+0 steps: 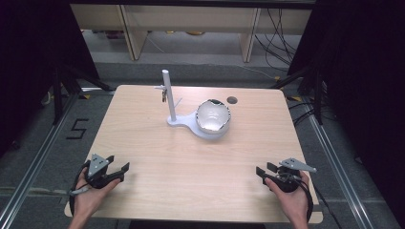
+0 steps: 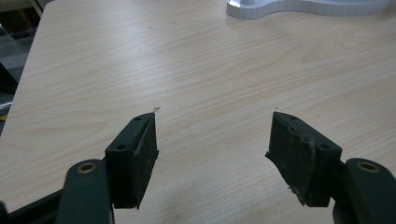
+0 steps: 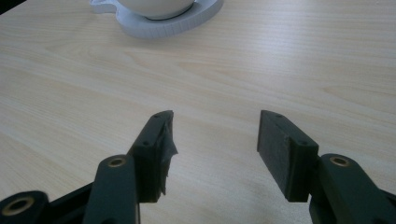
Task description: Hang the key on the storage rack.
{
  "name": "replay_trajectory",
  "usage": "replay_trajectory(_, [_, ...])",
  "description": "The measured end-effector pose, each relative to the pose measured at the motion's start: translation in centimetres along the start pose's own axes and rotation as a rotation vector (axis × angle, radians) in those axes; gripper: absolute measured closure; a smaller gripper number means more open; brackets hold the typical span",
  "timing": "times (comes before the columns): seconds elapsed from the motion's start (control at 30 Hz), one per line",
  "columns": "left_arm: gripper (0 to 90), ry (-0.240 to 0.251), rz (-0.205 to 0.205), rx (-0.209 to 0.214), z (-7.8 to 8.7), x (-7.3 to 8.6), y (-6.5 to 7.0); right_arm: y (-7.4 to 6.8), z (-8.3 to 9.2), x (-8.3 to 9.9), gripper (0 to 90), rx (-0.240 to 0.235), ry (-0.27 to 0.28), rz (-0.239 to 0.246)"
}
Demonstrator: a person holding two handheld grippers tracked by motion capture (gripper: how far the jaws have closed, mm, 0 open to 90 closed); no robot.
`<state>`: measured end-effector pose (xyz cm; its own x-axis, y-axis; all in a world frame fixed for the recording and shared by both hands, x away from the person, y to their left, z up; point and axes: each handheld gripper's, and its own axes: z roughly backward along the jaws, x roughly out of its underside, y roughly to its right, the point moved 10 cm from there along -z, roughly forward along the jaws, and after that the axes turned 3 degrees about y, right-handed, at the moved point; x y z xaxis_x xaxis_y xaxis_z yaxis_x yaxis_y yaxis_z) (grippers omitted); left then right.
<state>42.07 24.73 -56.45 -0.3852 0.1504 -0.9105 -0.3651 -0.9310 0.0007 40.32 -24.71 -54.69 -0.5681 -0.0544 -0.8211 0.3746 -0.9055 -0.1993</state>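
A white stand (image 1: 177,121) sits at the table's far middle, with an upright post (image 1: 168,94) carrying small pegs. On its round base rests a white bowl (image 1: 213,116) tilted toward me. My left gripper (image 1: 117,168) is held at the near left of the table, open, nothing between its jaws. My right gripper (image 1: 265,170) is held at the near right, also open and empty. In the left gripper view the gripper (image 2: 214,133) stands over bare wood with the stand's base (image 2: 303,7) far ahead. The right gripper view has its gripper (image 3: 215,133) facing the bowl (image 3: 156,7).
The light wooden table (image 1: 191,157) has a round cable hole (image 1: 232,100) at its far right. Black frame legs stand at both sides, and shelving with cables lies beyond the far edge.
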Motion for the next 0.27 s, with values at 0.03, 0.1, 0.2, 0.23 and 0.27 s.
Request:
replay_trajectory(0.03, [31.8, 0.013, 0.004, -0.001, 0.06, 0.06, 0.03, 0.00, 0.00, 0.00, 46.4, 0.000, 0.000, 0.000])
replay_trajectory(0.1, [31.8, 0.032, 0.016, -0.002, 0.21, 0.29, 0.23, -0.24, 0.16, 0.01, 46.4, -0.013, -0.005, -0.011])
replay_trajectory(0.2, [31.3, 0.070, 0.017, 0.003, 0.32, 0.01, 0.58, -0.46, 0.01, -0.16, 46.4, -0.031, 0.014, -0.019])
replay_trajectory(0.23, [30.9, 0.079, 0.027, 0.005, 0.39, -0.15, 0.65, -0.41, -0.05, -0.12, 46.4, -0.026, 0.014, -0.016])
replay_trajectory(0.27, [30.5, 0.088, 0.025, 0.002, 0.44, -0.38, 0.63, -0.38, -0.03, -0.17, 46.3, -0.027, 0.015, -0.014])
